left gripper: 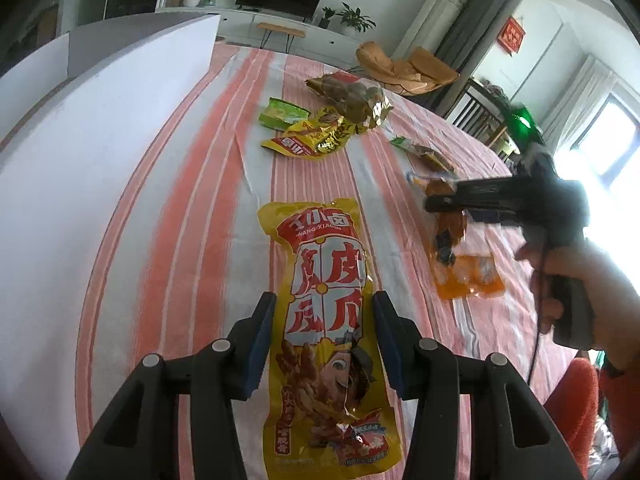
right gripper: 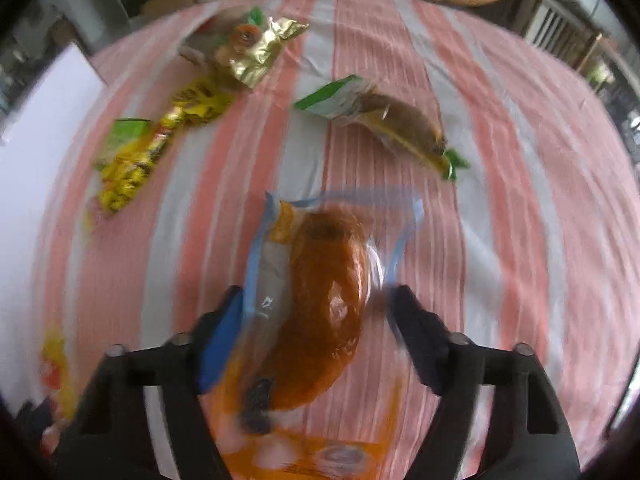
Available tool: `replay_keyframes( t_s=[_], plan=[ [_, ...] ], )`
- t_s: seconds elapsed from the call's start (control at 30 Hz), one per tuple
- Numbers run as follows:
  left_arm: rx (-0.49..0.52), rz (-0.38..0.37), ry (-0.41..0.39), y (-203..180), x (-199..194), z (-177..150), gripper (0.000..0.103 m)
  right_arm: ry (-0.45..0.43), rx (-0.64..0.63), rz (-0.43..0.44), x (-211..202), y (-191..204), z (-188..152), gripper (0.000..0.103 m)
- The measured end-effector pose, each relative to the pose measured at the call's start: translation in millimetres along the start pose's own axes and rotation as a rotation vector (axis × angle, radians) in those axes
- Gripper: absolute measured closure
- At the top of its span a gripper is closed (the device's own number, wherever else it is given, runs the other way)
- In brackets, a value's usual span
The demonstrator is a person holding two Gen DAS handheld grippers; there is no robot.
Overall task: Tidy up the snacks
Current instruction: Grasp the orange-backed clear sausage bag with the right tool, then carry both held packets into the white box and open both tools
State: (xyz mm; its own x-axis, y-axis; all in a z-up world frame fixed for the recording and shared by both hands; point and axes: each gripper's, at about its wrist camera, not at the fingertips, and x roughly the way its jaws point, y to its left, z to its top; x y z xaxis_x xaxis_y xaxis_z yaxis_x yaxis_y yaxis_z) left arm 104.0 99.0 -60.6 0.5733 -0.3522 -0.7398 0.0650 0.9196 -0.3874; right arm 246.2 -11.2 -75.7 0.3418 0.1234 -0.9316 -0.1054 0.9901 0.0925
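Fingers of the left gripper (left gripper: 324,312) stand spread on either side of the long yellow snack packet (left gripper: 326,344), lying near on the striped tablecloth (left gripper: 192,216). To the right, the right gripper (right gripper: 318,308) gapes around an orange packet (right gripper: 320,312). Farther off lie a green-ended packet (right gripper: 384,120) and gold bags (left gripper: 352,100).

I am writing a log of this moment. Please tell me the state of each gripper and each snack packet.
Left gripper: open, astride the long yellow snack packet, which lies flat.
Right gripper: open around the clear packet with orange-brown food.
Green-ended packet: lying apart, untouched.
Gold foil bag: crumpled.
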Motion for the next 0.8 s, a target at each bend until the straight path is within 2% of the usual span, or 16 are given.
replay_keyframes(
  t_s=[0.07,0.13,0.27,0.33,0.4,0.5,0.6,0.7,0.8],
  plan=[
    [-0.022,-0.020,-0.006,2.1,-2.1,1.1,0.055,0.008,0.089,0.108,-8.9,-24.8,-6.0,0.053],
    [-0.033,-0.044,-0.013,0.8,-2.7,4.0,0.055,-0.004,0.182,0.222,-14.2,-48.8,-13.9,0.054],
    [-0.033,-0.081,-0.031,-8.1,-13.3,10.5,0.055,-0.037,0.386,0.544,-26.2,-94.7,-34.4,0.054],
    [-0.051,-0.112,-0.041,-9.4,-22.3,16.7,0.055,-0.042,0.431,0.686,-34.0,-100.7,-38.3,0.054],
    [-0.092,-0.157,-0.064,-5.1,-38.6,26.5,0.055,-0.036,0.444,0.788,-42.2,-92.5,-36.4,0.054],
    [-0.143,-0.178,-0.126,12.4,-72.2,39.3,0.055,-0.028,0.401,0.923,-66.5,-54.7,-23.9,0.053],
    [-0.185,-0.122,-0.220,45.4,-117.3,51.2,0.055,-0.025,0.309,1.021,-94.5,6.6,0.7,0.052],
    [-0.211,0.010,-0.285,87.6,-157.7,59.8,0.055,0.006,0.194,1.097,-118.5,87.9,23.8,0.050],
    [-0.238,0.177,-0.300,131.0,-183.2,61.8,0.055,0.013,0.044,1.088,-135.0,174.7,40.9,0.047]
  ],
)
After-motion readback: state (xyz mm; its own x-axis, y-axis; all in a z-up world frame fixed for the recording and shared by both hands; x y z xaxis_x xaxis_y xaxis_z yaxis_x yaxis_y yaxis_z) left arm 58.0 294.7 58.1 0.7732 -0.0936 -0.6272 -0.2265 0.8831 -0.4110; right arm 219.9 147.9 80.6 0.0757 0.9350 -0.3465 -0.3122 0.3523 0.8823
